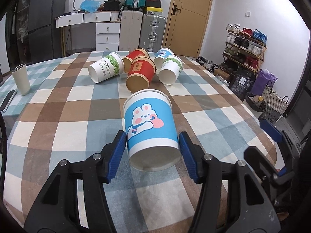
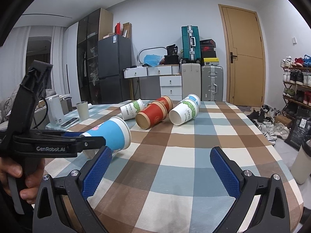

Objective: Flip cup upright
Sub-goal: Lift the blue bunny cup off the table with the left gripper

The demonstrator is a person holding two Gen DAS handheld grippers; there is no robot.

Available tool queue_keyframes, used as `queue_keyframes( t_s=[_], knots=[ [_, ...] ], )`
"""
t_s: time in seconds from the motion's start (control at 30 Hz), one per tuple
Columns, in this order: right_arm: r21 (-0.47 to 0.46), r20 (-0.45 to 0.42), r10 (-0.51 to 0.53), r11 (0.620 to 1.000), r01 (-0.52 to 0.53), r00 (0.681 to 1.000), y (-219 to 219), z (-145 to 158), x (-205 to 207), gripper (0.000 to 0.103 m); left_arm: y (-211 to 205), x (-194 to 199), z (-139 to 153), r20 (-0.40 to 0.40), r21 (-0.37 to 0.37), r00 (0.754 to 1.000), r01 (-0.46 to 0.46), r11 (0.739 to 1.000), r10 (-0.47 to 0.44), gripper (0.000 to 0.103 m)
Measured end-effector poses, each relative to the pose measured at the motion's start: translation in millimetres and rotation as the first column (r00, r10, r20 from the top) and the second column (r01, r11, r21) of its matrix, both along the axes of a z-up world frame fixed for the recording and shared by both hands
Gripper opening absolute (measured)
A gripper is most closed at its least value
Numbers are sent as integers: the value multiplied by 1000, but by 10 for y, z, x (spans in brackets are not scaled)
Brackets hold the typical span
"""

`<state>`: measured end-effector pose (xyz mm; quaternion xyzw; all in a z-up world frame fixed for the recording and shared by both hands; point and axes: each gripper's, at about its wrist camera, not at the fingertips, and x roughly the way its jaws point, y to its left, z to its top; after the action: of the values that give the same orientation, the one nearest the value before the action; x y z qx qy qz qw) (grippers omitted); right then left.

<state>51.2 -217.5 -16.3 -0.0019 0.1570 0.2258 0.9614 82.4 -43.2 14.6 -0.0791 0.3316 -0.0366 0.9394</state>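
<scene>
My left gripper (image 1: 153, 148) has its blue jaws pressed on either side of the blue rabbit cup (image 1: 150, 128), near its base. The cup lies tipped, base toward me and mouth toward the far edge of the bench (image 1: 58, 116); from the right wrist view it is held clear of the checked cloth, roughly level, over the near left part of the bench. My right gripper (image 2: 161, 167) has its jaws spread wide with nothing between them, above the near edge.

Further out, toward the far edge, five more cups lie on their sides in a cluster: a white leaf-print cup (image 1: 106, 67), two red cups (image 1: 141, 74), another white one (image 1: 171, 69) and a second blue one (image 1: 162, 55). A grey tumbler (image 1: 21, 79) stands upright by the left edge.
</scene>
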Motion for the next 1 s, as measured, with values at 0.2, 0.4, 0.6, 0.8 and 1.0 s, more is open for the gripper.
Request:
queue_keyframes(
  t_s=[0.2, 0.4, 0.6, 0.8, 1.0],
  knots=[
    [-1, 2, 8, 1000, -8, 1000, 23, 4, -29, 103, 14, -261, -8, 12, -9, 1000, 7, 1000, -7, 54],
    [0, -1, 15, 1000, -15, 1000, 36, -1, -33, 103, 26, -501, -1, 32, -20, 999, -4, 1000, 5, 54],
    [-3, -4, 17, 1000, -17, 1000, 50, -7, -32, 103, 34, -631, -27, 38, -26, 999, -8, 1000, 9, 54],
    [-4, -4, 18, 1000, -18, 1000, 48, -10, -35, 103, -34, -757, -74, 41, -30, 999, 4, 1000, -3, 54],
    [-1, -4, 17, 1000, -17, 1000, 48, -20, -35, 103, -110, -753, -170, 33, -20, 999, 14, 1000, -13, 54]
  ],
)
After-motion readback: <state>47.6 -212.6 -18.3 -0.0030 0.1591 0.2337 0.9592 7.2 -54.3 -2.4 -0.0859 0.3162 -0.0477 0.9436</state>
